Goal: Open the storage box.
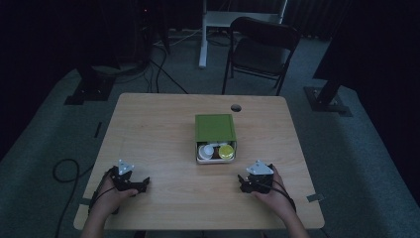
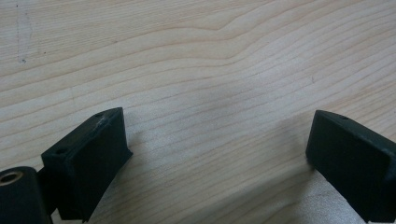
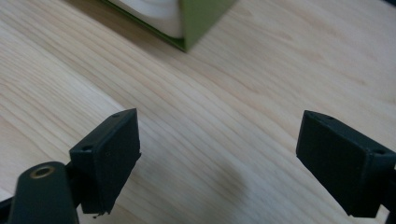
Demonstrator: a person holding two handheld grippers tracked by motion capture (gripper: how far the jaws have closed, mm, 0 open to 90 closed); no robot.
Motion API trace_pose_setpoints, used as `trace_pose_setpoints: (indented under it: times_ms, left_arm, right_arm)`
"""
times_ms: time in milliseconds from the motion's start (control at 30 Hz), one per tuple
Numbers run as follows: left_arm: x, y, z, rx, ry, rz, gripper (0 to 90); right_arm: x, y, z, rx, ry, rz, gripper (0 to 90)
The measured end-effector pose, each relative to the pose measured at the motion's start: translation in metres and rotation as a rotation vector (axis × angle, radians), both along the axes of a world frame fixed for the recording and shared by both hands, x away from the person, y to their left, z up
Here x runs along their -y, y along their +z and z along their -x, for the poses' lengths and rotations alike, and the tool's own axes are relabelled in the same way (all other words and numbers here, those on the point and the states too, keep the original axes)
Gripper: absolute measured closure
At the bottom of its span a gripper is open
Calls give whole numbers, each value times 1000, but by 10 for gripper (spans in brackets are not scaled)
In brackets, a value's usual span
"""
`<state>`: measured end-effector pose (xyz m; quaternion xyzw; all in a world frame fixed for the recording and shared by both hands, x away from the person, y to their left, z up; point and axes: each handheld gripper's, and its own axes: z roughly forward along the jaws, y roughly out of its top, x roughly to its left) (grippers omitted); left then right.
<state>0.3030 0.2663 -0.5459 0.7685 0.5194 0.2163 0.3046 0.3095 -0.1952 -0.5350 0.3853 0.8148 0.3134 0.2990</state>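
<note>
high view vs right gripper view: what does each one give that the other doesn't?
High view alone: both hands, the left tongs, the green box's lid and the containers in its open end, the chair. Right gripper view alone: close-up of the right tongs, jaws wide apart with nothing between them. Both: the green box and the wooden table.

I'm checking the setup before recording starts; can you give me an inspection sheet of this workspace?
Surface: wooden table, one round hole near the far edge.
Job's things: green box at centre, open side facing the person, small containers inside.
Clutter: nothing seen.
Grippers: left gripper and right gripper near the front edge, both open, holding nothing.
Cables: black cable on the floor at left.
Surroundings: folding chair behind the table, dim room.
</note>
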Motion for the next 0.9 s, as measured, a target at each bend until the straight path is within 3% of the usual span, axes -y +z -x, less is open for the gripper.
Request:
trace_pose_setpoints:
  times_ms: [67,133,300,467,600,667,800,833,900]
  left_arm:
    - [0,0,0,0,0,0,58]
    - [0,0,0,0,0,0,58]
    - [0,0,0,0,-1,-1,58]
    - [0,0,0,1,0,0,58]
    - [0,0,0,1,0,0,58]
    - [0,0,0,2,0,1,58]
    - [0,0,0,1,0,1,58]
    - [0,0,0,1,0,1,58]
    - [0,0,0,1,0,1,58]
  right_arm:
    - [-6,1,0,8,28,10,133]
    - [-15,2,1,34,65,73,132]
    - [-29,3,3,76,121,134,133]
    - [-39,5,4,126,159,159,140]
    - [-49,8,6,207,208,204,140]
    - [-52,8,7,217,218,213,140]
    - [-62,8,9,272,280,290,158]
    - [-62,8,9,272,280,290,158]
    - [-67,7,10,312,324,349,195]
